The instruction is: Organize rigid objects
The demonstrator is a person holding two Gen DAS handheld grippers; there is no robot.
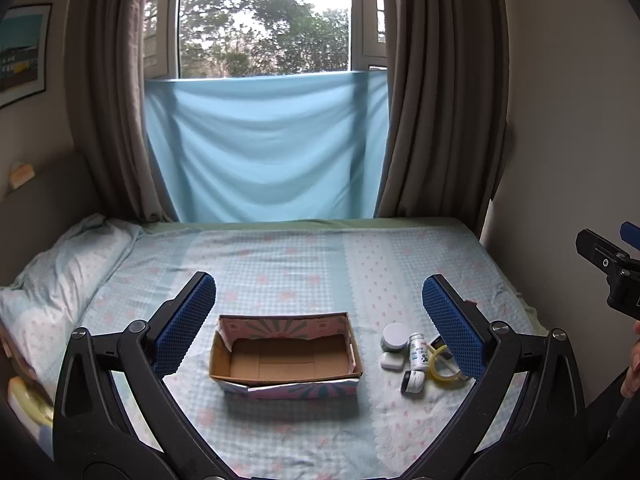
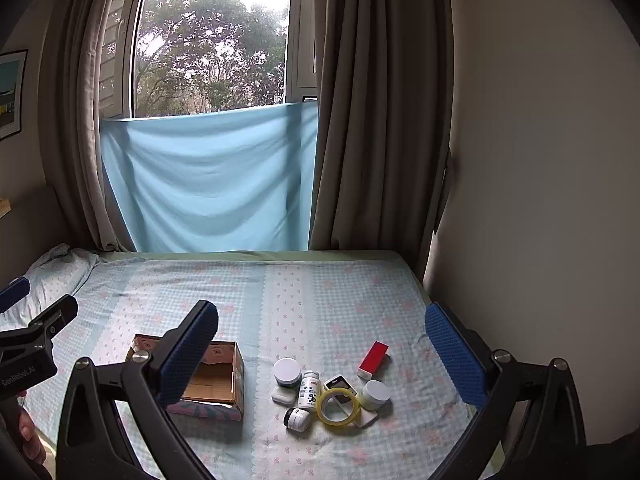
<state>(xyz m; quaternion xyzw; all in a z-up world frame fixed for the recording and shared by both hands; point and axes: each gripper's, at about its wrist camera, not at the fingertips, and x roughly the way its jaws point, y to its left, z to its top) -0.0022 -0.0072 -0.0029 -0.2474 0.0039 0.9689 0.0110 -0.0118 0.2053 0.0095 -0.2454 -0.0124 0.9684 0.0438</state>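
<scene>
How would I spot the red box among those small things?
On the bed, right of the cardboard box, lies a cluster of jars and bottles. The red box lies at its far right edge, beyond the tape ring. It is the only red item, with one white end.

We're in a bedroom at home, no doubt about it. There's a bed (image 1: 304,256) filling the floor of the view, dressed in a pale checked sheet with small pink flowers, a pillow (image 1: 60,272) bunched at its left end against a padded headboard (image 1: 44,188). Behind it, a window (image 1: 264,16) looks out on trees, framed by heavy grey-brown curtains (image 1: 432,92), a light blue cloth (image 1: 264,148) hung across its lower half. A framed picture (image 1: 22,52) hangs on the left wall.
</scene>
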